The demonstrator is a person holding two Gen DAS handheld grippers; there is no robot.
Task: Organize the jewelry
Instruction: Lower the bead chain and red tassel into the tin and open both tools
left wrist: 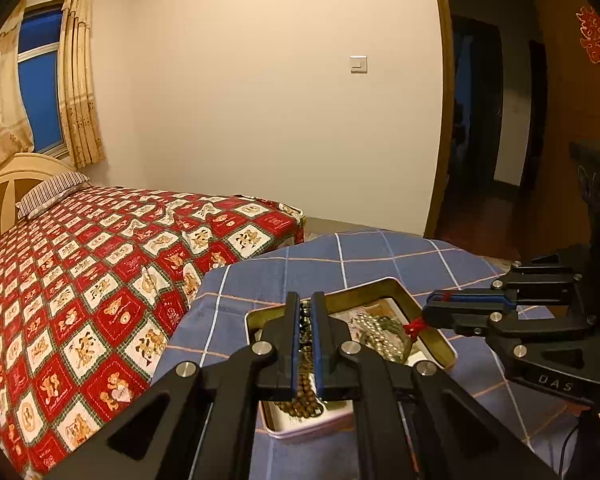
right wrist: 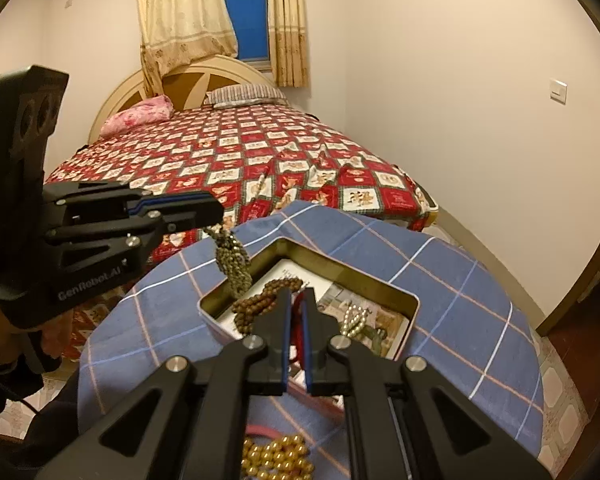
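Over the open tin (right wrist: 342, 270) on the checked blue cloth (right wrist: 460, 300), my left tongs (right wrist: 216, 210) are closed on a string of small dull greenish beads (right wrist: 232, 260), which hangs from the tips down to the tin's near corner. In the left wrist view the same beads show dark between the two fingers (left wrist: 305, 320). My right tongs (right wrist: 296, 300) are nearly closed too, with a red cord (right wrist: 298, 322) running through the narrow gap; from the left camera I see the red knot (left wrist: 416, 326) at their tips (left wrist: 430, 312), just above the tin (left wrist: 384, 282).

Inside the tin lie a brown wooden bead string (right wrist: 266, 298) and a pale beaded piece (right wrist: 354, 318), resting on printed paper I cannot read. A pile of gold beads (right wrist: 276, 460) sits on the cloth near me, outside the tin.

The left tool's side reads "GenRobot.AI"; the right tool's side reads "DAS". Beyond the table is a bed (right wrist: 240, 152) with a red patterned quilt, and a red paper cutting (left wrist: 596, 36) is stuck on the door.
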